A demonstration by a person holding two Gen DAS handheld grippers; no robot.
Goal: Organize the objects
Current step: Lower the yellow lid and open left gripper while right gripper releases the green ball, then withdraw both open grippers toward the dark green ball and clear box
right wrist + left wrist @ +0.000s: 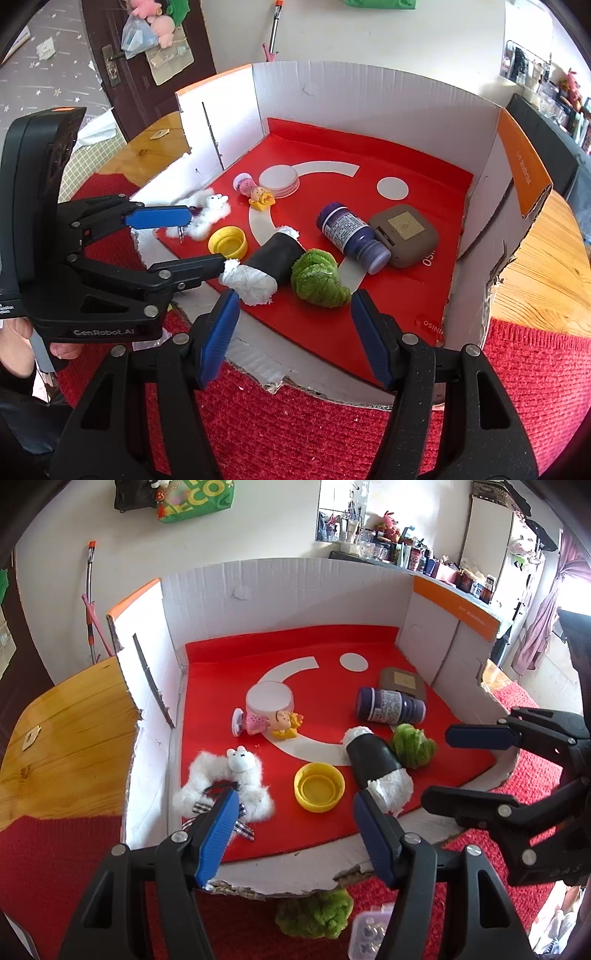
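A wooden table (pixel 543 266) carries a red knitted cloth (pixel 295 435), and on it stands a large cardboard box (pixel 369 99) with white walls, orange flaps and a red floor.

The left gripper (pixel 295 830) hangs over the near left part of the box with its jaws apart and nothing between them. The right gripper (pixel 291 343) is at the near edge, also spread wide and empty.

Inside the box, at the right, a brown case (pixel 406 232) lies flat. A purple bottle (pixel 351 236) lies on its side, touching the case. In front of it is a black roll with white stuffing at both ends (pixel 273 262), and a green fuzzy ball (pixel 317 277) lies just beside the roll. A white fluffy toy animal (pixel 229 786) is in the near left corner. A white-lidded jar (pixel 269 701) stands toward the back with a small pink doll figure (pixel 266 722) beside it. A yellow bottle cap (pixel 319 786) lies open side up between the toy animal and the roll.

Outside the box, a second green ball (pixel 314 912) lies on the cloth.
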